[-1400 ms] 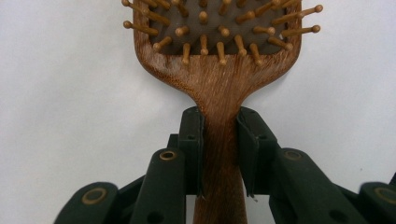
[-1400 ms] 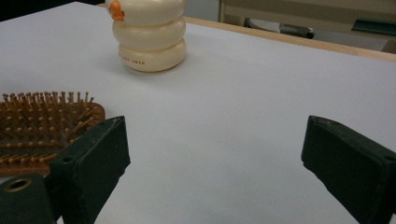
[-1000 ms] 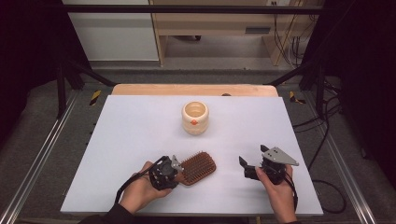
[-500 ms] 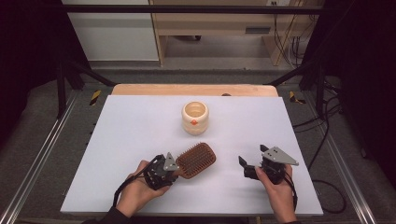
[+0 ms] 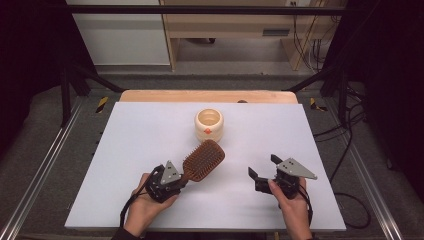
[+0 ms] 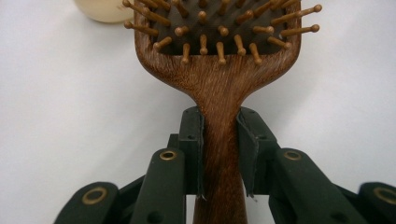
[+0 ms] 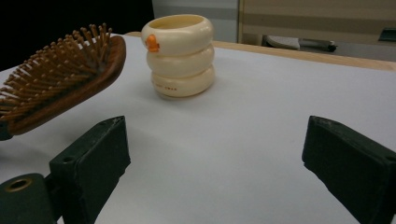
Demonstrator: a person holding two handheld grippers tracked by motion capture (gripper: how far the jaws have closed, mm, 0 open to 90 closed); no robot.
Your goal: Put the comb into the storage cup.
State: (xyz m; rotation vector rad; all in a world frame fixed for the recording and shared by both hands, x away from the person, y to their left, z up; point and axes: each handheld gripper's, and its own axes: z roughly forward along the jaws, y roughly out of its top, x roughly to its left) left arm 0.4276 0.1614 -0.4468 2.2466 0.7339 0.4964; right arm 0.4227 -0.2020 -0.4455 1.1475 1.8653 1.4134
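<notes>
White table (image 5: 125, 150), left claw (image 5: 176, 181) gripping hairbrush (image 5: 204, 160), cream cup (image 5: 209, 124) beyond

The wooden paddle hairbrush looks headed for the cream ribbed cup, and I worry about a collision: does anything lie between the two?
Nothing visible does. The wooden paddle hairbrush, gripped by its handle in the left tongs, points toward the cream ribbed cup, with bare white table between them. The right tongs stand open off to the side.

left gripper (image 5: 176, 176) low near the table's front edge, jaws clamped tight, pointing up-right in the high view, held by the left hand (image 5: 142, 207). right gripper (image 5: 263, 172) held by the right hand (image 5: 292, 205), jaws spread wide, nothing between them, pointing left.
</notes>
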